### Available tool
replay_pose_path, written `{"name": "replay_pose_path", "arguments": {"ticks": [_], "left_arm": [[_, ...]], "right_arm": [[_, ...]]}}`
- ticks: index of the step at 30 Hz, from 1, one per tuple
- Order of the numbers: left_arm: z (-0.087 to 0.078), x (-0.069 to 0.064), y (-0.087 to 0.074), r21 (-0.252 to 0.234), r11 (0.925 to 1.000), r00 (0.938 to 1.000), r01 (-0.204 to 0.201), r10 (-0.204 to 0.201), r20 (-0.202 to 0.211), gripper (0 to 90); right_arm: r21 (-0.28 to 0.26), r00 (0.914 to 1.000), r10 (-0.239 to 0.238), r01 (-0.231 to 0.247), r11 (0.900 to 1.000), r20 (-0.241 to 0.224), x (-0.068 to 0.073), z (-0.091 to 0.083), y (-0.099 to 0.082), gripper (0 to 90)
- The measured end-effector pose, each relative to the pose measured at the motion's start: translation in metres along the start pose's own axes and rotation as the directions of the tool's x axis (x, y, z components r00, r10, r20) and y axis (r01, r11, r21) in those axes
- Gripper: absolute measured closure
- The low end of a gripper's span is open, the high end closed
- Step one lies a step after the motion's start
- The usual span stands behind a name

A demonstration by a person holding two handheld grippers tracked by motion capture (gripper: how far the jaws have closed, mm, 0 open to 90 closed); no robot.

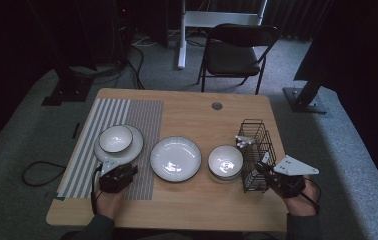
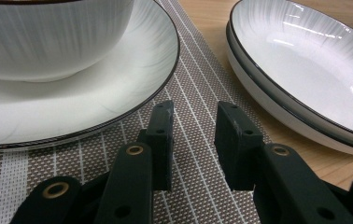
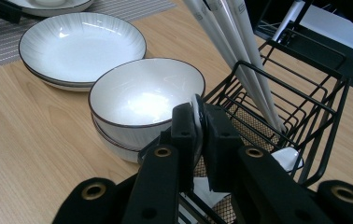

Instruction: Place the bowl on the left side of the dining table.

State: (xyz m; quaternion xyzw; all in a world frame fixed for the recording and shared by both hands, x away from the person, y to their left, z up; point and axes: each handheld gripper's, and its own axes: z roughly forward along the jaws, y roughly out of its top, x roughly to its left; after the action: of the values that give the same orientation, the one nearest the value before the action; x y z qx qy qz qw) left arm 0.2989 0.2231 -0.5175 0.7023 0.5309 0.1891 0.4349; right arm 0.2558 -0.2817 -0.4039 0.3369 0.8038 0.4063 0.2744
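Ceramic gleams on the pale wood-grain tabletop. The right gripper has its black fingers clamped on the thin white handle of a spoon standing in the black wire basket, beside stacked round bowls. The left gripper hovers over the woven striped placemat, fingers apart and empty, near a glossy black-rimmed plate.

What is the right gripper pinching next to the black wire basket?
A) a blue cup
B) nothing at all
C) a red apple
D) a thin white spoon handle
D: in the right gripper view, the right gripper has its two black jaws closed on a thin white spoon handle, right beside the black wire basket and the stacked white bowls with dark rims.
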Motion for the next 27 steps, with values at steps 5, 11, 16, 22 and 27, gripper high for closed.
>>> {"name": "replay_pose_path", "arguments": {"ticks": [5, 11, 16, 22, 27], "left_arm": [[0.0001, 0.0006, -0.0001, 0.002, 1.0000, 1.0000, -0.002, 0.002, -0.001, 68.5], [0.0012, 0.0007, -0.0007, 0.005, 1.0000, 1.0000, -0.003, 0.003, -0.002, 68.4], [0.0020, 0.0004, -0.0011, 0.008, 1.0000, 1.0000, -0.002, 0.002, -0.005, 68.3], [0.0018, -0.0002, -0.0014, 0.009, 0.9999, 0.9999, -0.008, 0.008, -0.005, 68.3], [0.0020, -0.0013, -0.0017, 0.010, 0.9999, 0.9999, -0.013, 0.013, -0.007, 68.3]], "right_arm": [[-0.001, 1.0000, 0.002, -0.002, 1.0000, -0.001, -0.0002, 0.0007, 0.0004, 84.3], [0.002, 0.9999, -0.011, 0.011, 0.9999, -0.003, 0.0011, 0.0017, 0.0016, 84.6], [-0.002, 1.0000, -0.008, 0.008, 1.0000, -0.003, 0.0008, 0.0017, 0.0011, 84.7], [0.002, 0.9998, -0.018, 0.018, 0.9998, 0.000, 0.0010, 0.0021, 0.0019, 84.8], [-0.002, 0.9999, -0.013, 0.013, 0.9999, 0.004, 0.0012, 0.0014, 0.0013, 84.8]]}}
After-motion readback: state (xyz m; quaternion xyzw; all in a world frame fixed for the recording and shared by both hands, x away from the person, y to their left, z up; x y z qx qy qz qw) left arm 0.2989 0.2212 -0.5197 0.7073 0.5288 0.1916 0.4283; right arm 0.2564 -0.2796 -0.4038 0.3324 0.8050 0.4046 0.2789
